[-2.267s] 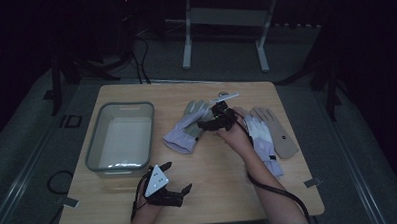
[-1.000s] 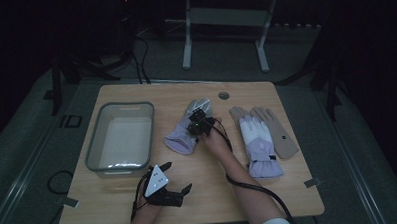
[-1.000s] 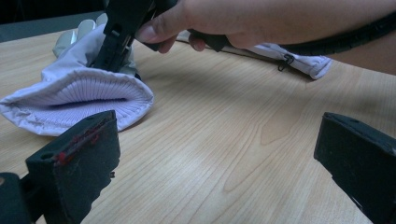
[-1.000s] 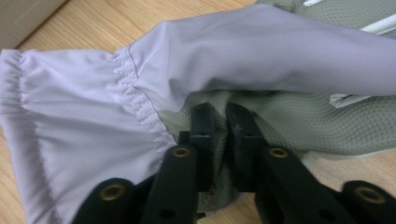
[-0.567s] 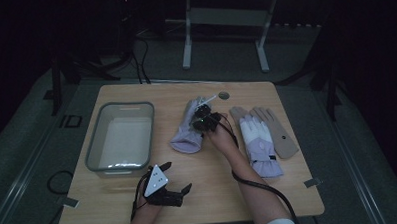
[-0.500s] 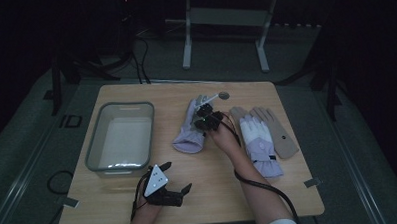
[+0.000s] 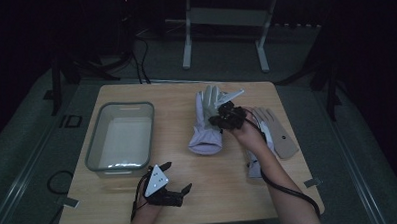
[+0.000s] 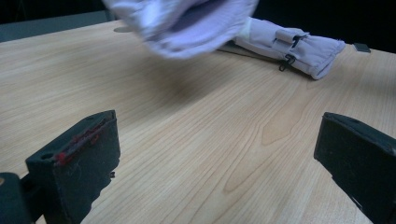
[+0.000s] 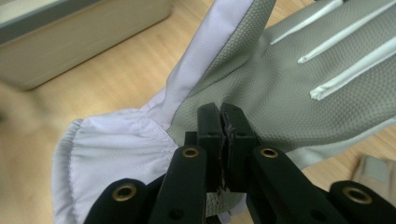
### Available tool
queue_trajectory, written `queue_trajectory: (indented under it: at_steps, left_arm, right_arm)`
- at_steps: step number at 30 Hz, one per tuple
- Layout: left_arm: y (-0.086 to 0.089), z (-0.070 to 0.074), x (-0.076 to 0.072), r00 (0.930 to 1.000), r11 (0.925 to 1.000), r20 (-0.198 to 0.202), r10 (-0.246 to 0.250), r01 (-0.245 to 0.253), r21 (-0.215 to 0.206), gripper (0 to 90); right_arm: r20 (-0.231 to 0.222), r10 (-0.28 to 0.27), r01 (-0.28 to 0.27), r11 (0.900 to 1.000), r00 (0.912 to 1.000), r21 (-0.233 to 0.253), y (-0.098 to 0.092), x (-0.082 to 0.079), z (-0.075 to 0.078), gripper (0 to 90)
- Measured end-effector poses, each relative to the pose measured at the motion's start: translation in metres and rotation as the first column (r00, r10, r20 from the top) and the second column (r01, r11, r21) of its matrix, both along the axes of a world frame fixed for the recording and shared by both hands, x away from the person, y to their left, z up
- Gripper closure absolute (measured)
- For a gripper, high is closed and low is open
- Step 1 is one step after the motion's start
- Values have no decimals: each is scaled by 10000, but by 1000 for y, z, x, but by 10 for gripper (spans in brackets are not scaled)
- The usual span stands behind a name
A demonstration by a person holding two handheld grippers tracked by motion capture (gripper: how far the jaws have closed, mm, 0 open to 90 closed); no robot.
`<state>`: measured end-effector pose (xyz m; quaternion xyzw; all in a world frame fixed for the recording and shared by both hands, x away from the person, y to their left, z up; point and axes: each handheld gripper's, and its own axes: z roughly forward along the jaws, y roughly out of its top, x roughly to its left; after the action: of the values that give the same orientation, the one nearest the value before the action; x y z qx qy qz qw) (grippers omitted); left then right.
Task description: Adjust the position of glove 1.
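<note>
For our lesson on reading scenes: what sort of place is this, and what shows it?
Probably a staged recording room, not a home: one wooden table in darkness, cables on the floor, a metal stand behind, handheld right gripper on a glove.

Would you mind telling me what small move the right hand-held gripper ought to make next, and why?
Probably carry the glove leftward toward the bin. The right hand-held gripper is shut on the glove's palm, its cuff hangs raised off the table, and the bin beside it looks empty.
</note>
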<state>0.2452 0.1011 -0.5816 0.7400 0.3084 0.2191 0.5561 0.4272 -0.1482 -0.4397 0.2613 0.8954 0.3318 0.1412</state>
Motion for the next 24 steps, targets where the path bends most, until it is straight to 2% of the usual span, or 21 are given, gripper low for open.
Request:
queue_trajectory:
  at_steps: [5, 8, 11, 13, 18, 22, 24]
  left_arm:
    - [0, 0, 0, 10000, 10000, 11, 3, -3, 40, 5]
    - [0, 0, 0, 10000, 10000, 11, 6, -6, 37, 5]
    - [0, 0, 0, 10000, 10000, 12, 6, -6, 28, 5]
    - [0, 0, 0, 10000, 10000, 7, 10, -10, 33, 6]
    - [0, 0, 0, 10000, 10000, 3, 23, -23, 10, 6]
    - [0, 0, 0, 10000, 10000, 18, -7, 7, 23, 5]
    - [0, 0, 0, 10000, 10000, 14, -9, 9, 26, 5]
  right_arm:
    - [181, 617, -615, 9980, 9979, -120, -15, -20, 12, 873]
    - [135, 1024, -1021, 9946, 9947, -158, -20, -29, 10, 873]
    - [-129, 1375, -1378, 9903, 9904, -201, -22, -30, 3, 872]
    - [-433, 1451, -1457, 9893, 9885, -117, -22, -27, -4, 872]
    - [-856, 1676, -1712, 9846, 9821, -360, -12, -14, -33, 873]
    - [-1279, 1784, -1852, 9817, 9756, -433, -2, 2, -57, 872]
    - [-1412, 1707, -1788, 9828, 9752, -466, -1, 11, -66, 872]
